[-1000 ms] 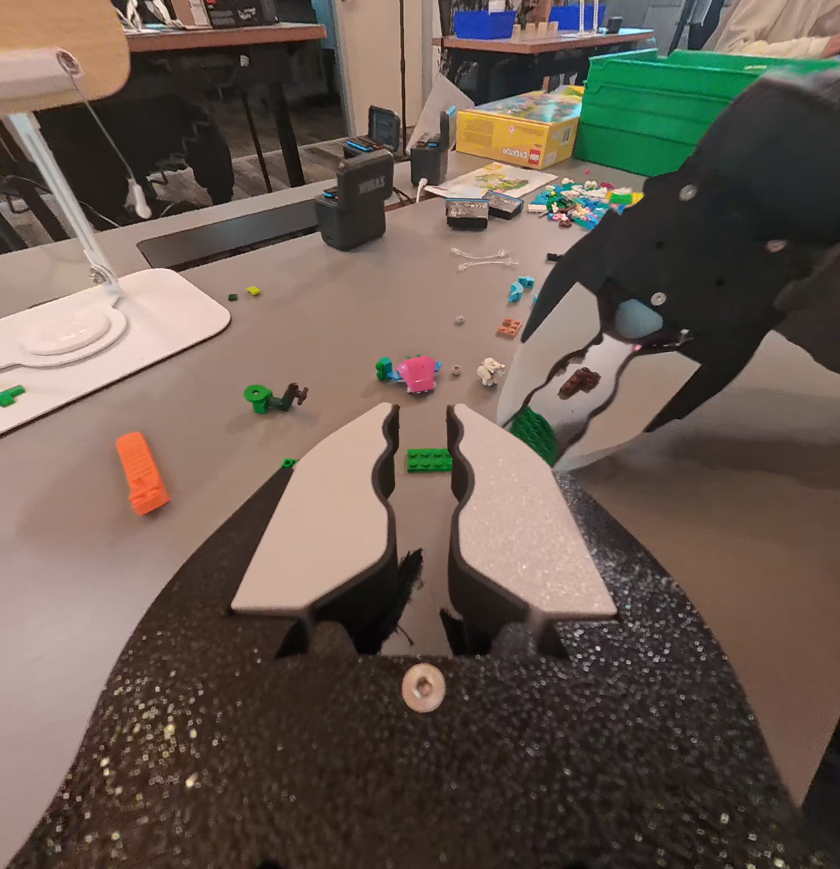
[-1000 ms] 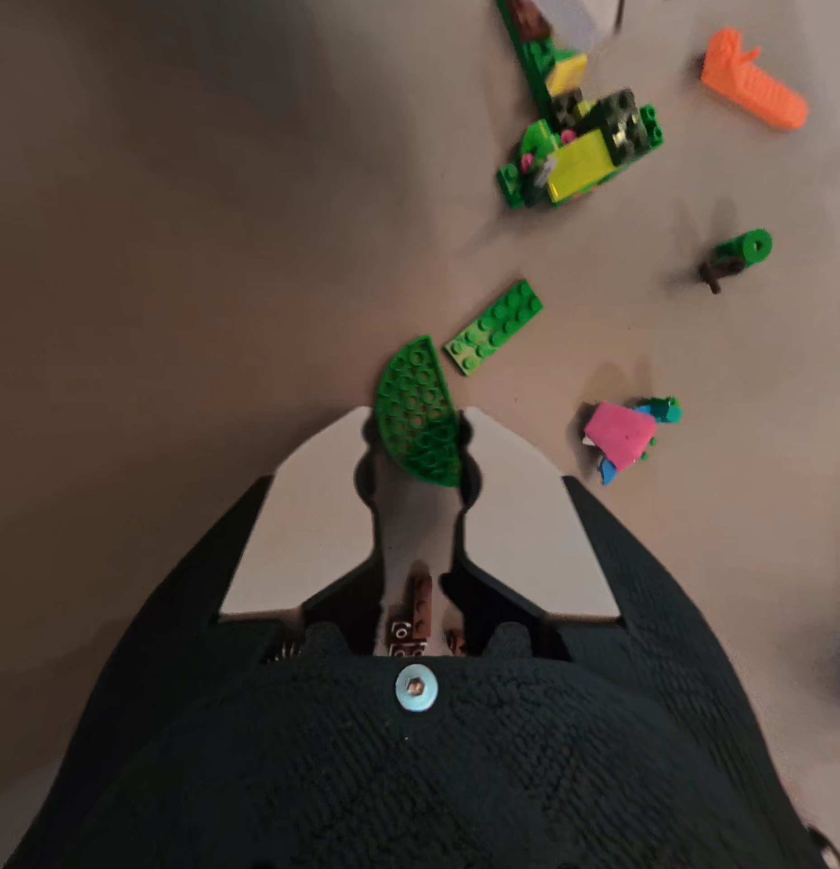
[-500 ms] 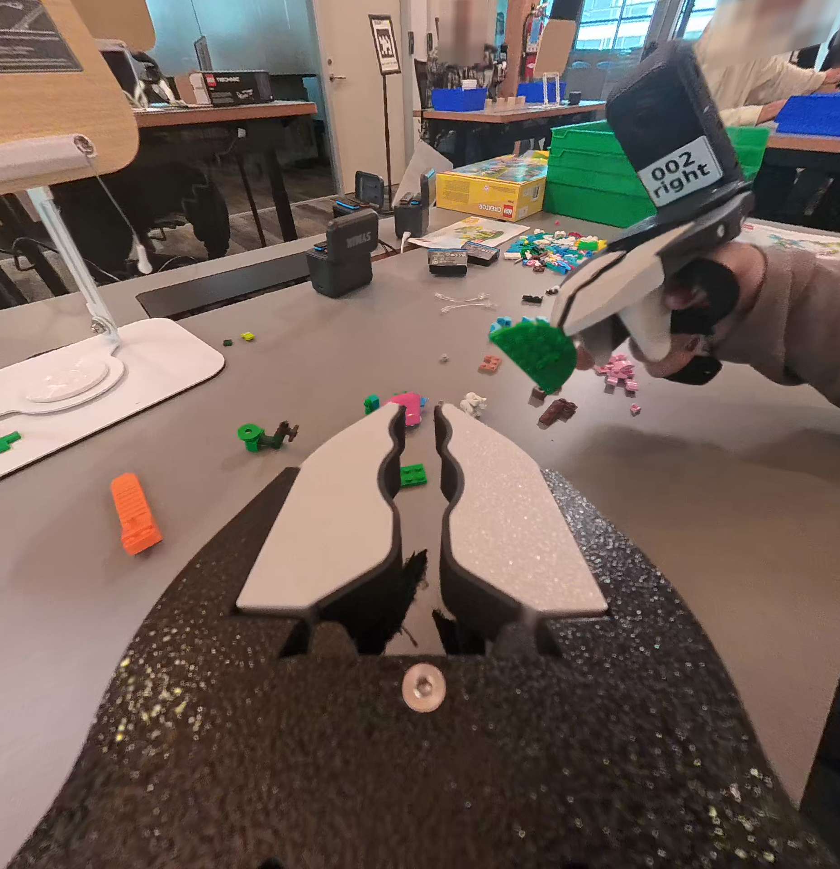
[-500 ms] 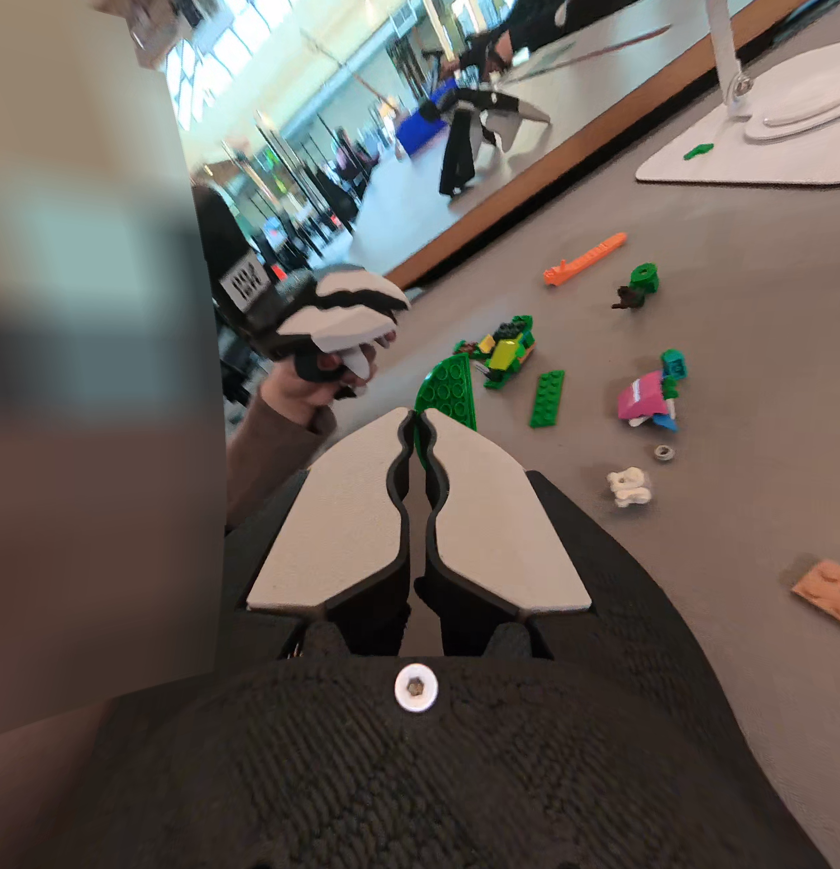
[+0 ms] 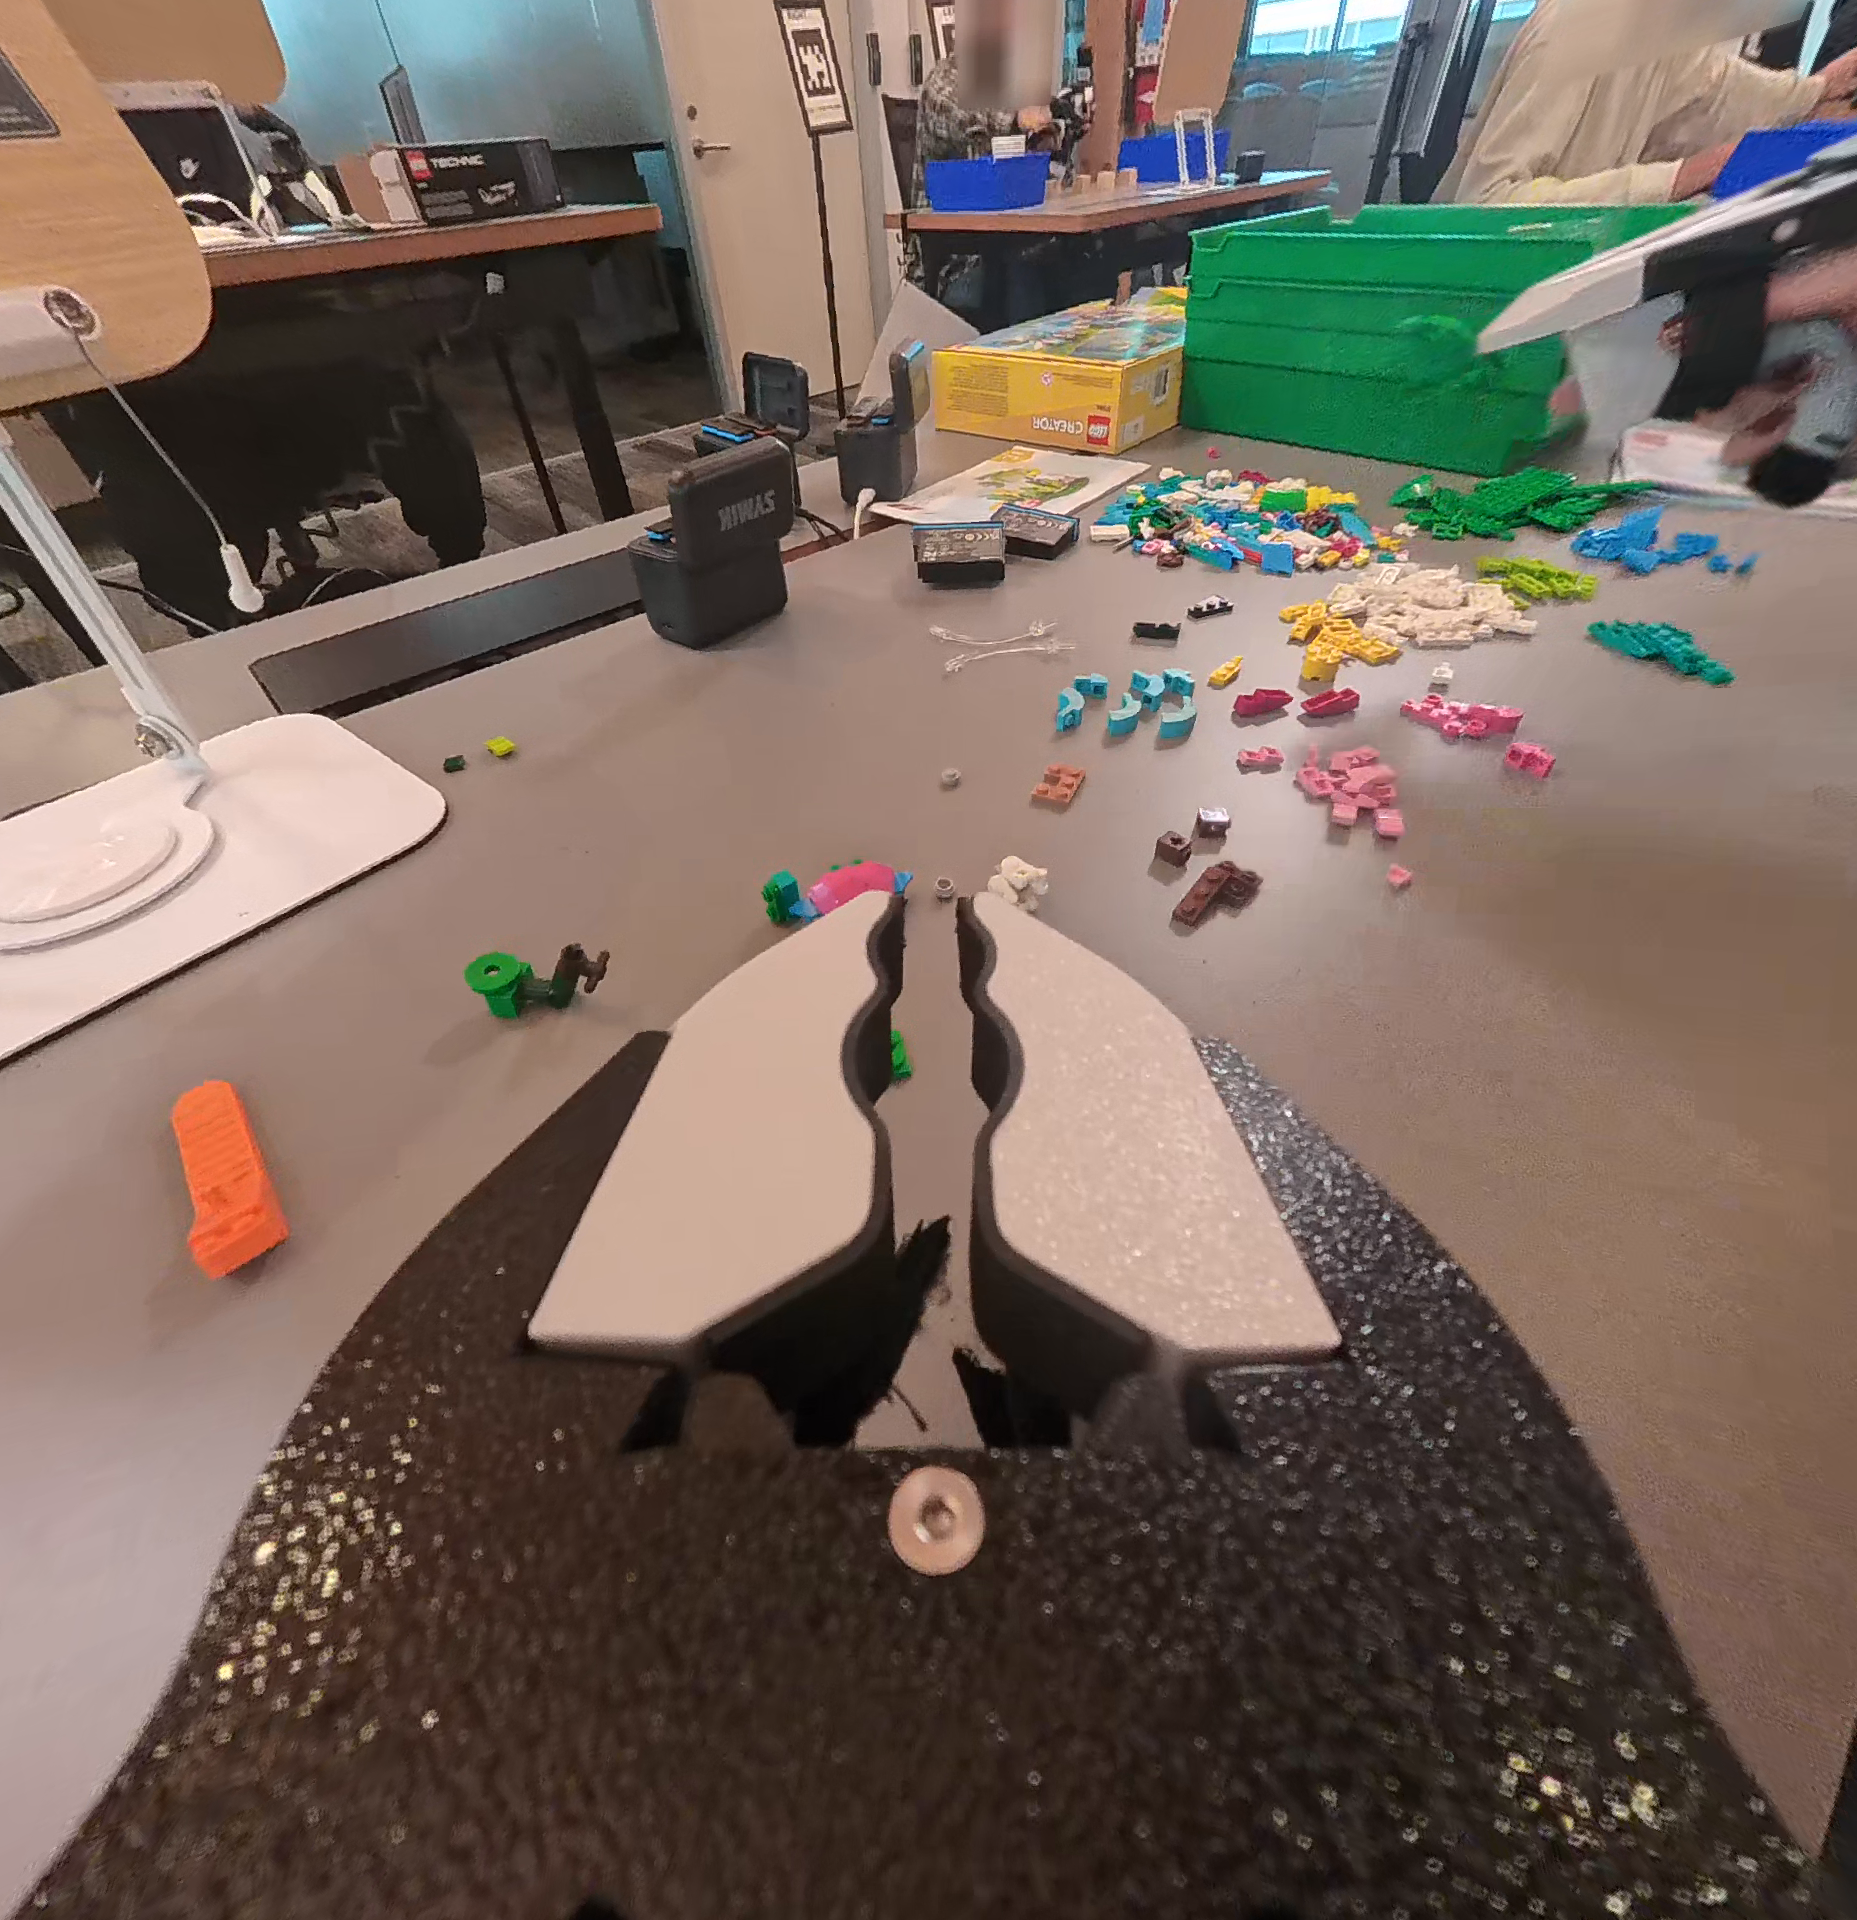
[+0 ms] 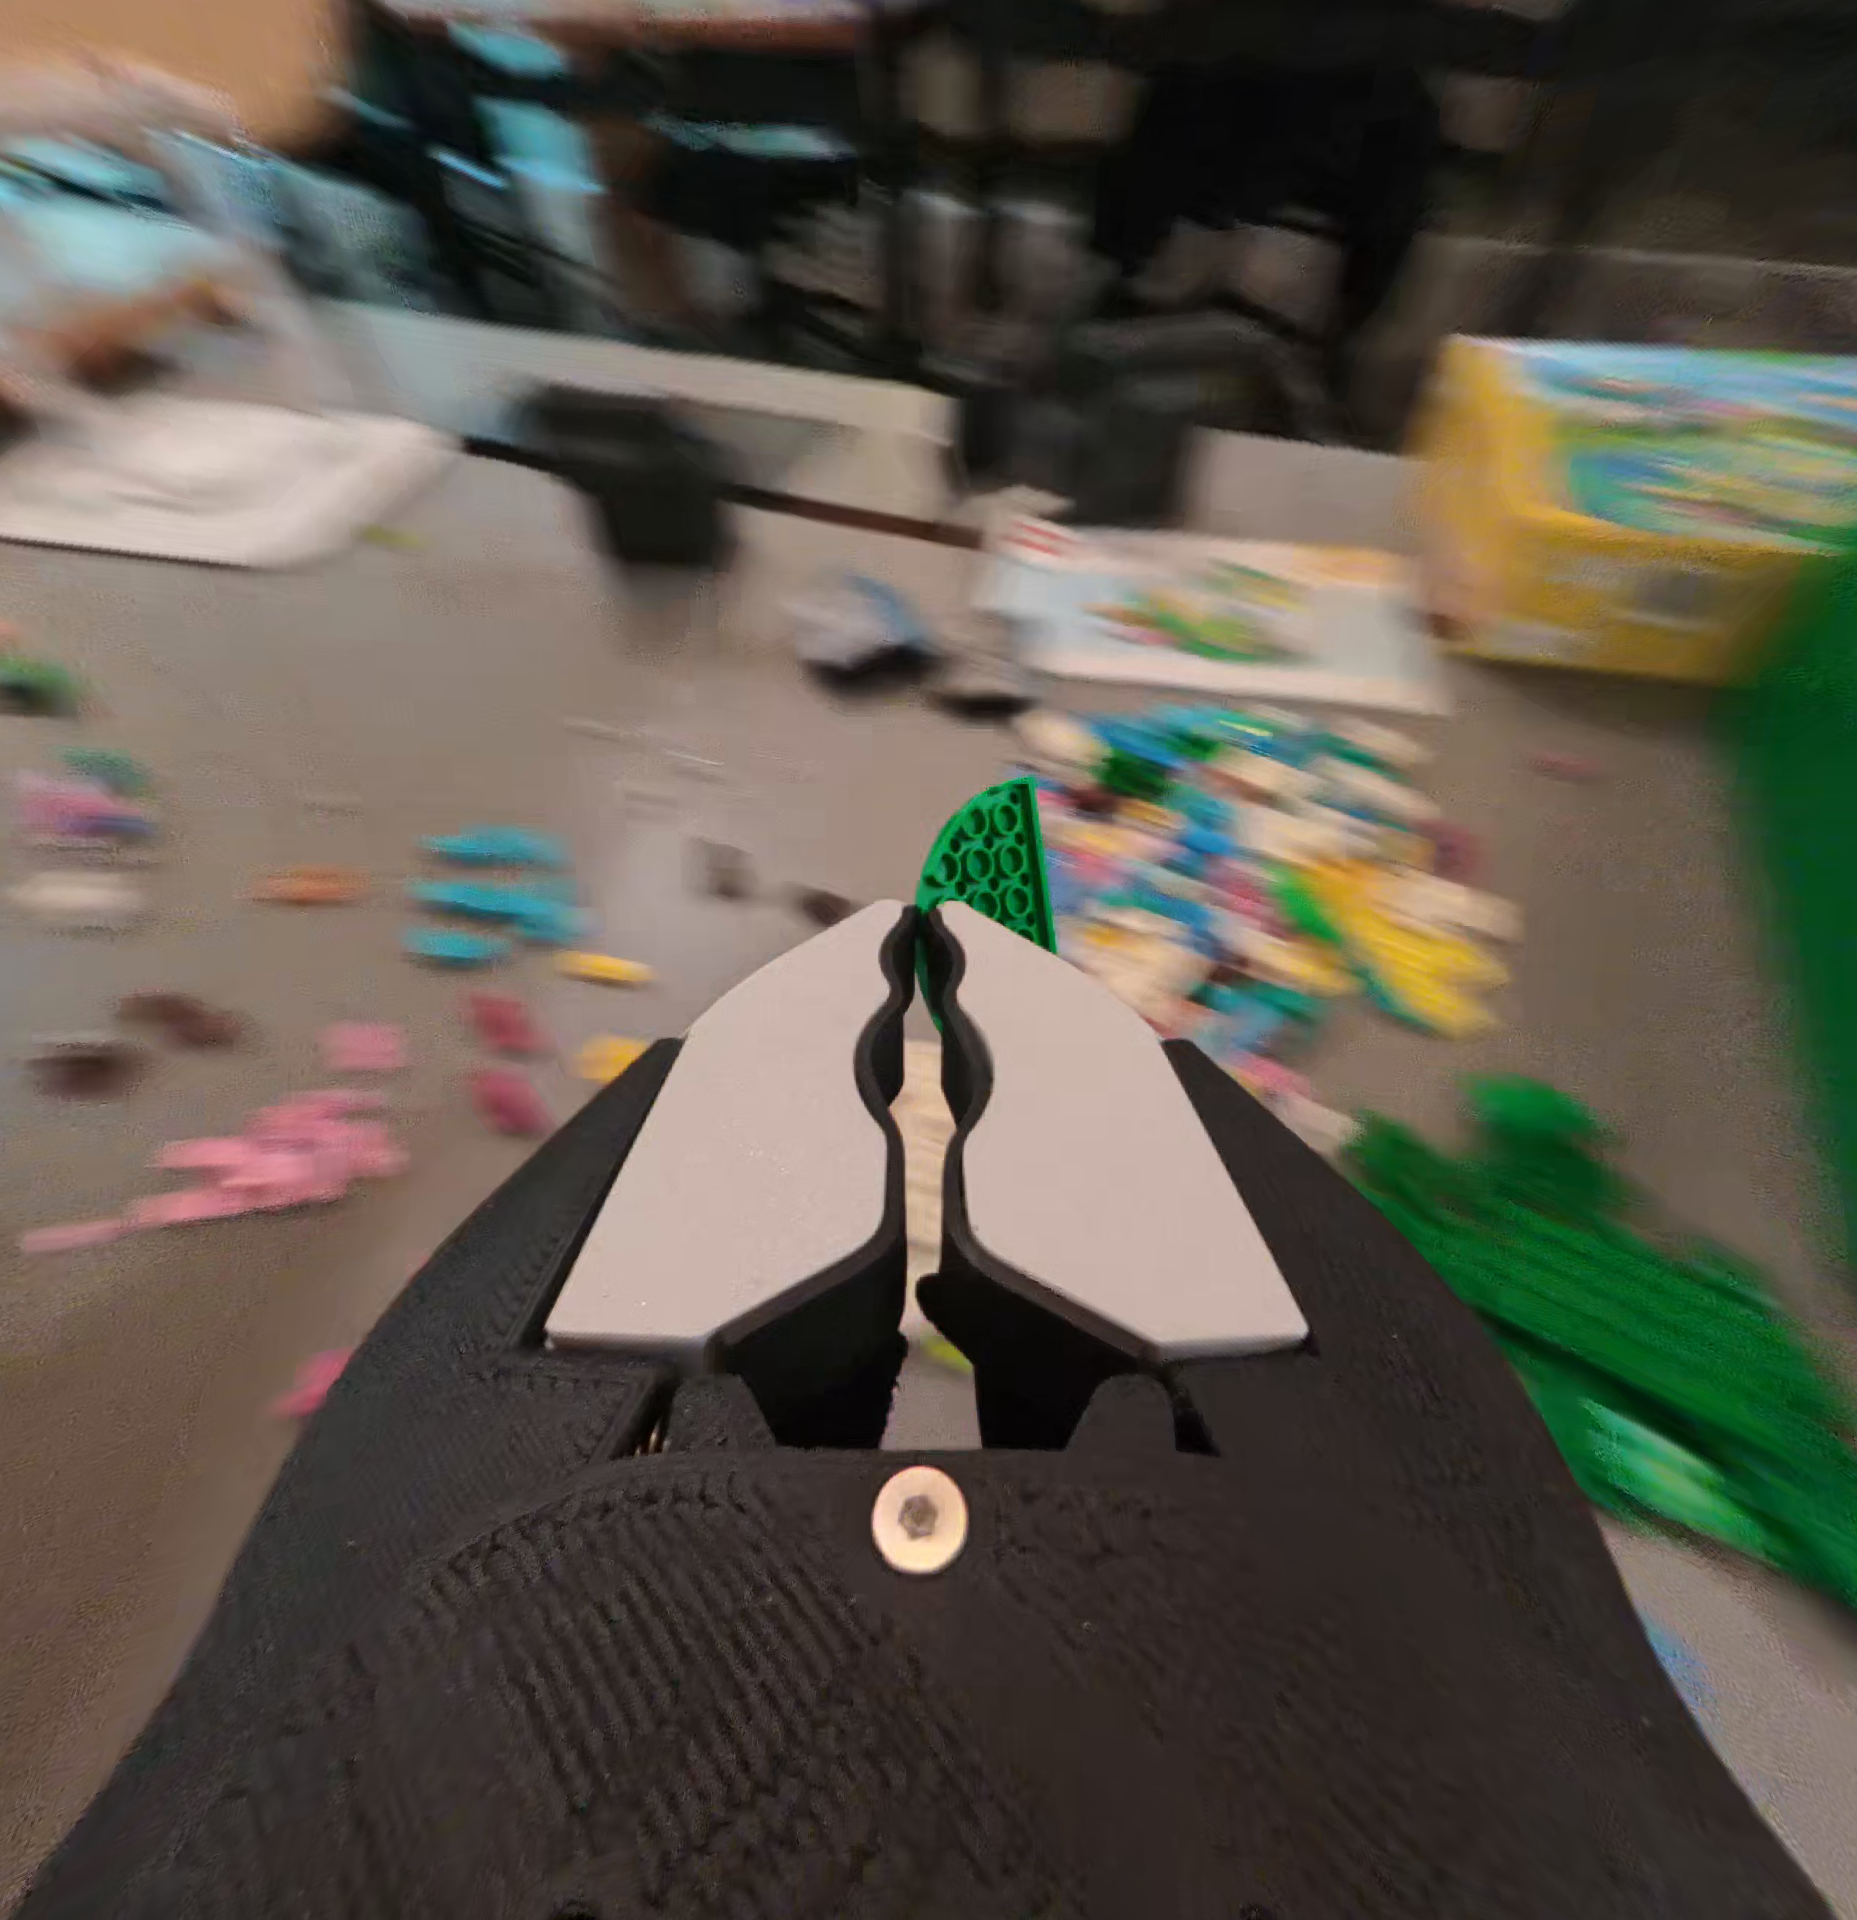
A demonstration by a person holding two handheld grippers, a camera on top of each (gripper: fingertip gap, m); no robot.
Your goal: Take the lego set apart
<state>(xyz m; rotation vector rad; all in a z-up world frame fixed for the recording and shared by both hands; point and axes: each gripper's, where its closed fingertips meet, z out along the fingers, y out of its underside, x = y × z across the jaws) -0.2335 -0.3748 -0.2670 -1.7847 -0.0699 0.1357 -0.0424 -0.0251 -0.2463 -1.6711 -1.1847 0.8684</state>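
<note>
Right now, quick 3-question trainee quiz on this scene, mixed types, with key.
1. True or false: the right gripper is shut on a green half-round plate.
2. Multiple choice: in the left wrist view, the orange tool lies A) left of the left gripper, B) right of it, C) between its fingers.
3. Fill in: the pile of loose green pieces lies in front of the stacked green ____.

Key
1. True; the plate stands up from the fingertips.
2. A
3. bins
</note>
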